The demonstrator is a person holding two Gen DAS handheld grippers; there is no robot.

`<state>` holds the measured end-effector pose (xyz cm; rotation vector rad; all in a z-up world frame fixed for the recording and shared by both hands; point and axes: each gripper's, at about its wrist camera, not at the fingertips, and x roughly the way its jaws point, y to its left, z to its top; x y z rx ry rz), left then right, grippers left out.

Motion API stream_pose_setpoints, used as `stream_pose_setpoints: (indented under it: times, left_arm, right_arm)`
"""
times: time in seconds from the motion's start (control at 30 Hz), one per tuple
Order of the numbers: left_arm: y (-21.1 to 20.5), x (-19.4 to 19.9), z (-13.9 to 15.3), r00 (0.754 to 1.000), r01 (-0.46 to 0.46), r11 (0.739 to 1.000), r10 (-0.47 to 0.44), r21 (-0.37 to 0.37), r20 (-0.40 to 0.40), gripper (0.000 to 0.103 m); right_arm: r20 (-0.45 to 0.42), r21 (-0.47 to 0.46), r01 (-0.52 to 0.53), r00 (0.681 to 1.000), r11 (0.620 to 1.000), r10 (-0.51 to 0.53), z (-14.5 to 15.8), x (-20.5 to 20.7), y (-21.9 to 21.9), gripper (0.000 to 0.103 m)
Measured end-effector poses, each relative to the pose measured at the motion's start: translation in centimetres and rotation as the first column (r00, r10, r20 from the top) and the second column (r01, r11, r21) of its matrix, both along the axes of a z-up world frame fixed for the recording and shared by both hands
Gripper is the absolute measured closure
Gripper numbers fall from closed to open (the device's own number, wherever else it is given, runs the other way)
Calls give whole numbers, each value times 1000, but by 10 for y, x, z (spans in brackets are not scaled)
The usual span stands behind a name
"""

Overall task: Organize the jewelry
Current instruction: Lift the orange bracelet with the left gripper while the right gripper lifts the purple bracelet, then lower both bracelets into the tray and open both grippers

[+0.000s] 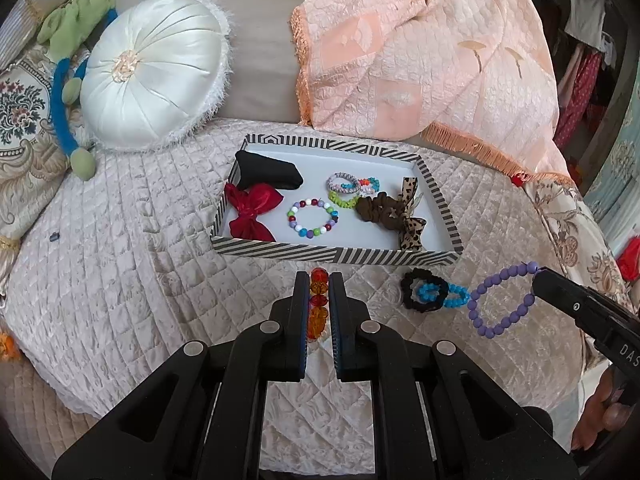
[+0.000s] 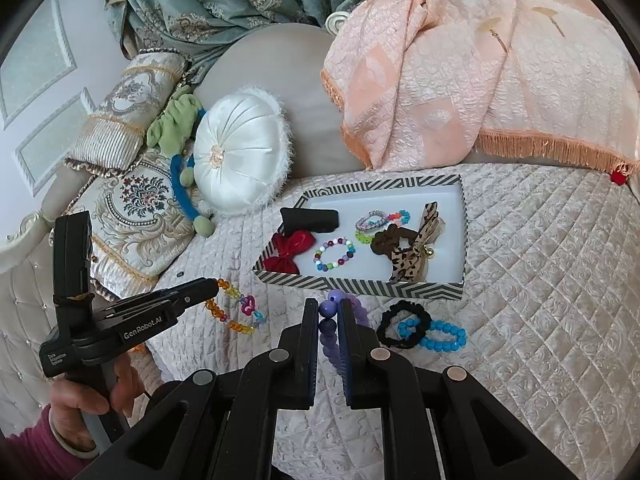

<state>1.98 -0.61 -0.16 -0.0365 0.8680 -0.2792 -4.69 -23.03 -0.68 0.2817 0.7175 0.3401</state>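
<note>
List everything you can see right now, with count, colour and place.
striped tray: one, black-white, on the bed
red bow: one, tray's left
black pouch: one, tray's back left
multicolour bead bracelet: one, tray's middle
small bands: several, mixed colours, in tray
brown scrunchie: one, in tray
leopard bow: one, tray's right
black scrunchie: one, on bed
blue bracelet: one, on bed
amber bracelet: one, in left gripper
purple bracelet: one, in right gripper
</note>
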Motion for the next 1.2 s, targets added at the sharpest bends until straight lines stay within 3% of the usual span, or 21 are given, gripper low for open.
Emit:
stream_pose_setpoints:
  times: [0.7,1.2]
  left_arm:
    - [-8,17,-15,1000,10,999,-10,39,-22,95]
    - [-19,47,-23,999,20,997,-17,80,-29,95]
  right_arm:
    - [-32,-5,0,999,1000,0,-9,18,-1,94]
    - [-65,-8,13,998,1000,-13,-18,56,-14,94]
